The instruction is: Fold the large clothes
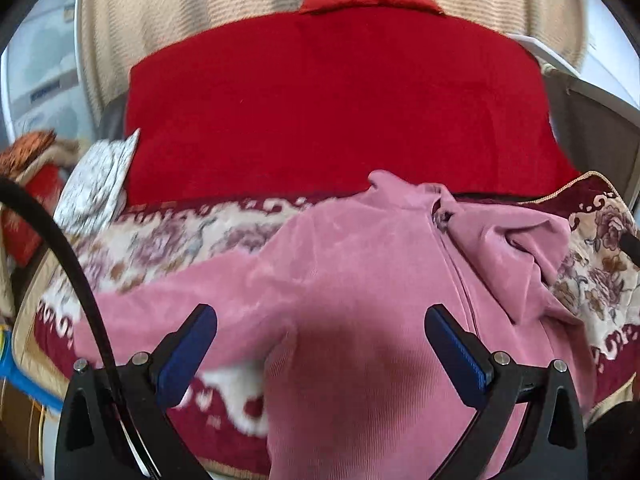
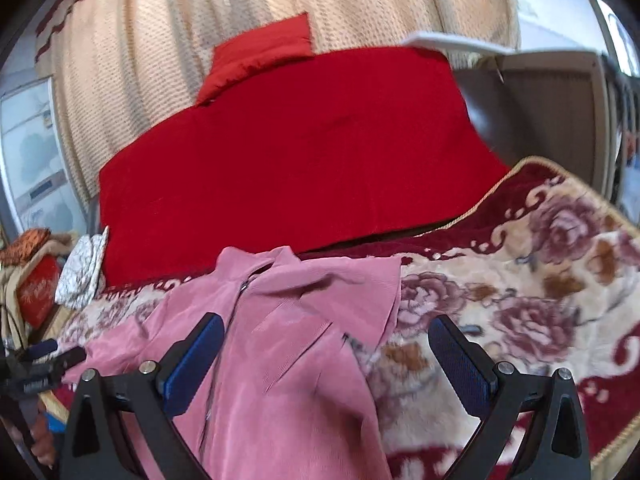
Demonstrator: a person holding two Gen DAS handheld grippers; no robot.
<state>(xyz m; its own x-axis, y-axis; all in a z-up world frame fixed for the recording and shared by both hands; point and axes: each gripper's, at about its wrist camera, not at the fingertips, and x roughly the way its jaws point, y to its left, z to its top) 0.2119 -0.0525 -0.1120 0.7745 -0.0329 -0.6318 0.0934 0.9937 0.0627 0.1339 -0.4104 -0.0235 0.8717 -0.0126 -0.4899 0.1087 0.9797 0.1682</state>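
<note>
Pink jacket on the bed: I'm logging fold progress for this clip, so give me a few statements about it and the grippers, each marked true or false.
1. The pink jacket lies on a floral blanket. True.
2. The left gripper is shut on the jacket. False: its jaws stand wide open above the fabric.
3. One sleeve stretches out flat to the side. True.
4. The right gripper is open. True.
5. The jacket covers the red cloth behind it. False: the red cloth lies beyond the collar, uncovered.
</note>
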